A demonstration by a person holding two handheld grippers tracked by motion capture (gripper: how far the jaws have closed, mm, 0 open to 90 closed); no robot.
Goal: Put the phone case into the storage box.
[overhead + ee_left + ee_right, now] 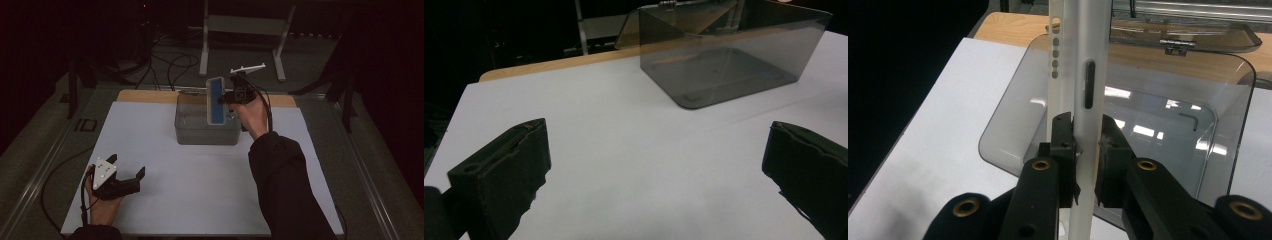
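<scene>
My recording lab: dark room, white sheet (pixel 200 170) on my bench, loose cables (pixel 170 65) on floor, metal stand (pixel 245 22) behind.

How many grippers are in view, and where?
2: the left gripper rests open near the table's front left; the right gripper holds a phone case above the clear box.

You see a smoky, see-through plastic box (pixel 1233 95), smooth and glossy with bright glints. The case (pixel 1091 75) in your right tongs (pixel 1087 150) looks like milky, satin plastic. The desk (pixel 624 150) has a matt white sheet over bare wood, and the tongs' black pads (pixel 504 170) look dull and rough-edged.
</scene>
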